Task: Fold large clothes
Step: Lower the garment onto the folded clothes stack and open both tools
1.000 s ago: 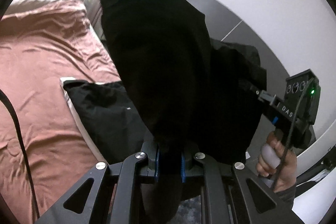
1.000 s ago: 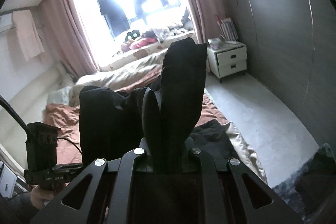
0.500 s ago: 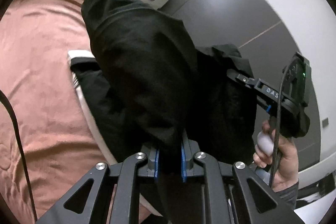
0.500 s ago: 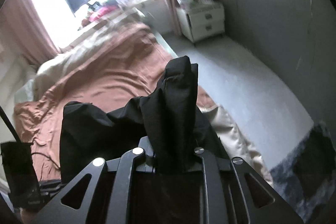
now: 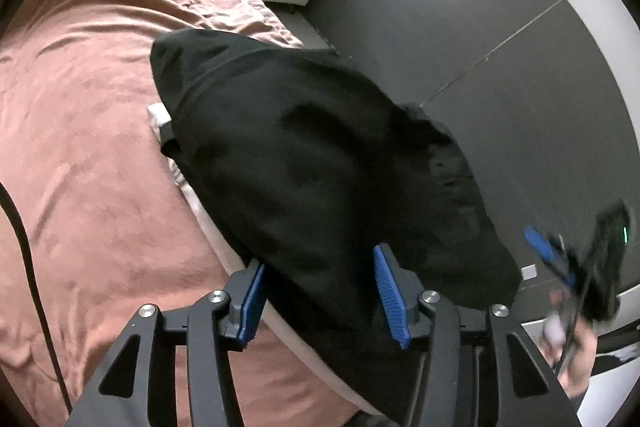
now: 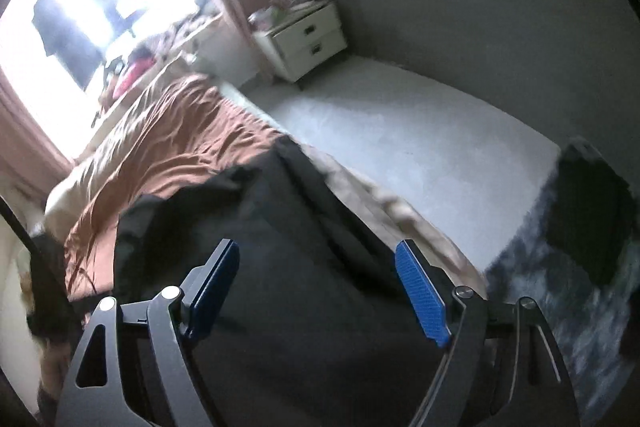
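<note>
While both sets of jaws have just been opening, the left gripper (image 5: 320, 291) stands spread around a bulging fold of the large black fabric garment (image 5: 320, 167), and the right gripper (image 6: 320, 287) stands wide above that garment (image 6: 300, 307), which lies on the rumpled rust-brown bedspread (image 5: 100, 147) by the bed's edge.

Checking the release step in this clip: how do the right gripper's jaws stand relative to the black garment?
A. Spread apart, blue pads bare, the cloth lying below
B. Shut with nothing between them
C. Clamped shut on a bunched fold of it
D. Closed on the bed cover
A. In the right wrist view the right gripper has just been opening; its blue pads stand wide apart and touch nothing, while the black garment lies on the bed.
</note>
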A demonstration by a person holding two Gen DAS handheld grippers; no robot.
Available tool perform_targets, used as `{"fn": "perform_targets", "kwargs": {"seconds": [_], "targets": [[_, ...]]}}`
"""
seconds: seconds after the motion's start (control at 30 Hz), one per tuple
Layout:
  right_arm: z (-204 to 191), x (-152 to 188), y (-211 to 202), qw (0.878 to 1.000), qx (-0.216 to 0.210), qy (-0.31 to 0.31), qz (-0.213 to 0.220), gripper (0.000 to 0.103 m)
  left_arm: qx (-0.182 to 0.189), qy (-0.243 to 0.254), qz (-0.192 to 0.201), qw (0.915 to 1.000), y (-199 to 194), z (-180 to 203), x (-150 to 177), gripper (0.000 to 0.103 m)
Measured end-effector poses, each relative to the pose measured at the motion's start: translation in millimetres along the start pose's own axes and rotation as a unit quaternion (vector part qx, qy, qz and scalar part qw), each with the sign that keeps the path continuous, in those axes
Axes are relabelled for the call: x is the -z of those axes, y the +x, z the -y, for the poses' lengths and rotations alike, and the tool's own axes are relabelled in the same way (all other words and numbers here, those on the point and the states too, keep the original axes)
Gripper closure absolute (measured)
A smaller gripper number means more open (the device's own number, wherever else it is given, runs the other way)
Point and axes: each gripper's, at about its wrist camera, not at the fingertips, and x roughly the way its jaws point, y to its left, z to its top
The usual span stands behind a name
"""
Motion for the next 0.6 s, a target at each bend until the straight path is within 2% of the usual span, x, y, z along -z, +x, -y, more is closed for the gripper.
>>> {"fn": "perform_targets", "kwargs": {"seconds": [0.1,0.27,0.43,0.5,0.57,0.6], "targets": [[28.5,58.4,-41.1,0.999,-0.005,0.05,0.006,0.024,0.006,-0.005,-0.004,1.0,5.0,-10.8,-1.2,0.05],[54.5,124.5,-73.7,0.992,-0.016,0.126,0.011,0.024,-0.015,0.022,-0.002,0.9996,0.4,-4.2,-2.0,0.05],[66.0,154.5,-81.0,0.982,-0.089,0.168,0.009,0.026,-0.025,0.045,0.002,0.9987,-2.8,-1.6,-6.5,0.051],[61.6,152.9,-78.9,0.982,-0.095,0.166,0.009,0.053,-0.026,0.053,-0.001,0.9983,5.2,-0.1,-14.0,0.055],[60.3,148.6,-80.7,0.979,-0.103,0.175,0.008,0.068,-0.025,0.062,-0.003,0.9978,11.0,4.2,-19.6,0.057],[58.6,145.1,-84.3,0.98,-0.094,0.173,0.012,0.068,-0.029,0.071,-0.002,0.9971,14.0,7.9,-23.7,0.058]]}}
